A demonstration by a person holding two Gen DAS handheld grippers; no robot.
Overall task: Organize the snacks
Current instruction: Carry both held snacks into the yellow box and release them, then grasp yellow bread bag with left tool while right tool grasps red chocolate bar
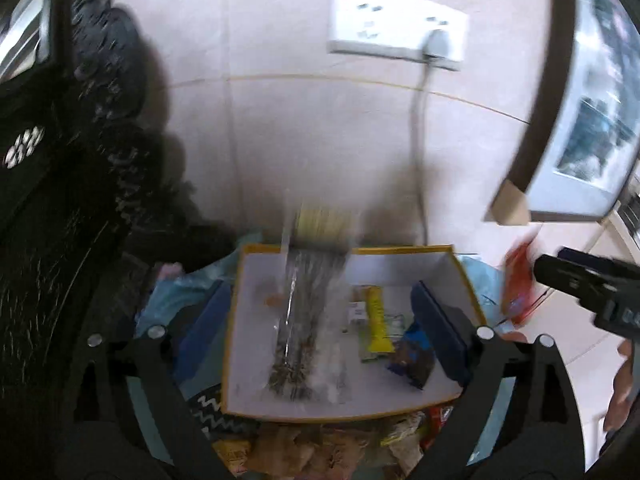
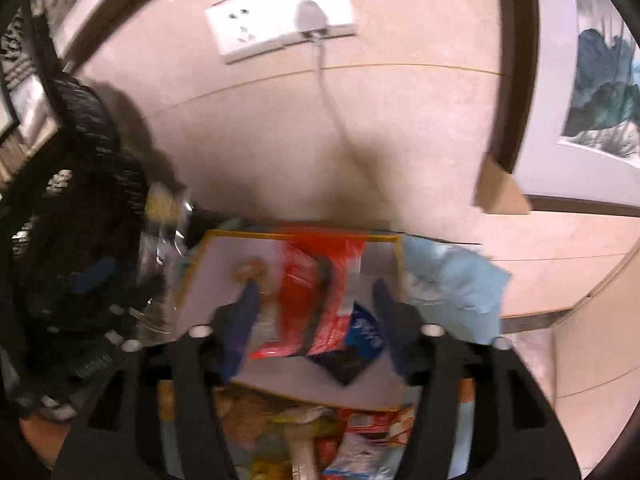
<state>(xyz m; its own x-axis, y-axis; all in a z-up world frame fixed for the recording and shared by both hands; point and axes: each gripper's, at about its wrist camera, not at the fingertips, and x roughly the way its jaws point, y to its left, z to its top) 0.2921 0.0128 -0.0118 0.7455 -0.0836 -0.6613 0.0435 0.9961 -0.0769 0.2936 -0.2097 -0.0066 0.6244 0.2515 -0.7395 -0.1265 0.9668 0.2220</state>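
Note:
A white-lined box with a yellow rim lies below both grippers. My left gripper is open wide. A blurred clear packet of dark sticks with a yellow top hangs loose between its blue pads, touching neither. My right gripper is open above the box. A blurred red packet sits between its fingers with a gap at the right pad. In the box lie a yellow bar and a dark blue packet.
Several loose snack packets are heaped on light blue plastic in front of the box. A dark patterned object stands at the left. The tiled wall holds a socket with a cable. A hand shows at the right edge.

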